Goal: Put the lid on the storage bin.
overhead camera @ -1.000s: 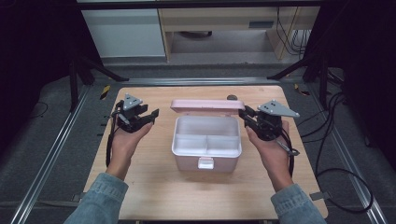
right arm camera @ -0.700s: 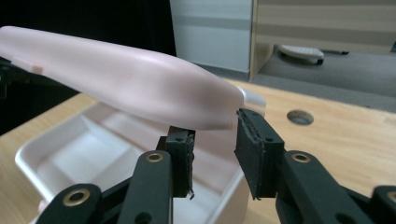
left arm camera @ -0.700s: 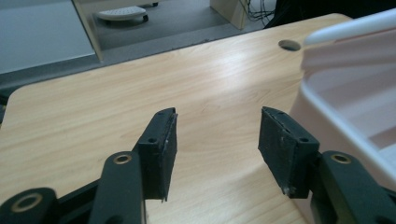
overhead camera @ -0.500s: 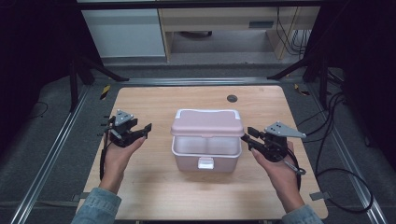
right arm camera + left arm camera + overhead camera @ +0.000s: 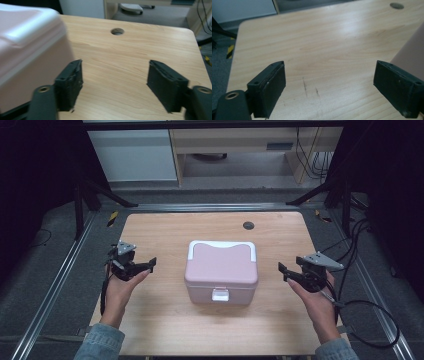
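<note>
A pink lunch box (image 5: 221, 270) with its lid down and a white latch (image 5: 220, 295) at the front stands in the middle of the wooden table (image 5: 165, 230). My left gripper (image 5: 148, 265) hovers to the left of the box and apart from it. Its jaws have just been opening and are open, with bare wood between the pads (image 5: 274, 85). The box's pink side (image 5: 412, 55) edges in at the right there. My right gripper (image 5: 284, 272) is off the box's right side, jaws just opened wide, nothing between them. The box (image 5: 27, 45) looms at the left of the right gripper view.
A round cable hole (image 5: 248, 225) lies at the table's far side behind the box. Metal rails (image 5: 60, 285) run along both sides of the table, and black cables (image 5: 370, 310) trail on the floor at the right. Cabinets (image 5: 135, 150) stand beyond the far edge.
The raised lid came down onto the box. Both grippers let go, drew outward and toward the table's near side, and their jaws opened.
</note>
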Demonstrator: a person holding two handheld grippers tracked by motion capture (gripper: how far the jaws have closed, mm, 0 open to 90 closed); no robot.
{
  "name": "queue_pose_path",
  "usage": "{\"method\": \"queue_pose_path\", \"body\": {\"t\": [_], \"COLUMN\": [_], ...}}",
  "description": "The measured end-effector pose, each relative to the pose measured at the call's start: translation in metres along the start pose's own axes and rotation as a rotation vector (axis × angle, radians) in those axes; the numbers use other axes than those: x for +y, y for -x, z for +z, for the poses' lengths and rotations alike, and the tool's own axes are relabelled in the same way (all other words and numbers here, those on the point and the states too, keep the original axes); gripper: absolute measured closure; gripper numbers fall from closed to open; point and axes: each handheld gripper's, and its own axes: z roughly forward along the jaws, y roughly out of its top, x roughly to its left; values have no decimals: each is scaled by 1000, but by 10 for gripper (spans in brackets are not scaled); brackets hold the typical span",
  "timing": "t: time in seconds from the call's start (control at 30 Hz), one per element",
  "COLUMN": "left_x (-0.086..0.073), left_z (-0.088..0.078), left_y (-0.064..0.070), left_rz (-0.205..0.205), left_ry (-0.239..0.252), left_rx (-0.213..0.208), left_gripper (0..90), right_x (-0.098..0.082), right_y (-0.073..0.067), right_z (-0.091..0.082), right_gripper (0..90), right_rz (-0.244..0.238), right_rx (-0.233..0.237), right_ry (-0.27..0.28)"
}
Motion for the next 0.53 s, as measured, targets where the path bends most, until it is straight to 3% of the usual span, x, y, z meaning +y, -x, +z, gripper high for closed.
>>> {"method": "queue_pose_path", "body": {"t": [0.13,0.23,0.33,0.53], "left_x": [-19,-32,-49,-59], "left_z": [15,24,36,43], "left_y": [-10,-14,-18,-18], "left_rz": [-1,3,17,11], "left_ry": [-36,-65,-111,-138], "left_rx": [21,40,47,35], "left_gripper": [62,52,53,57], "right_x": [-11,-20,-32,-51], "right_y": [15,20,23,24], "right_z": [28,42,57,70], "right_gripper": [149,127,100,98], "right_rz": [15,25,25,22], "right_rx": [-39,-50,-57,-78], "right_ry": [-49,-76,-142,-206]}}
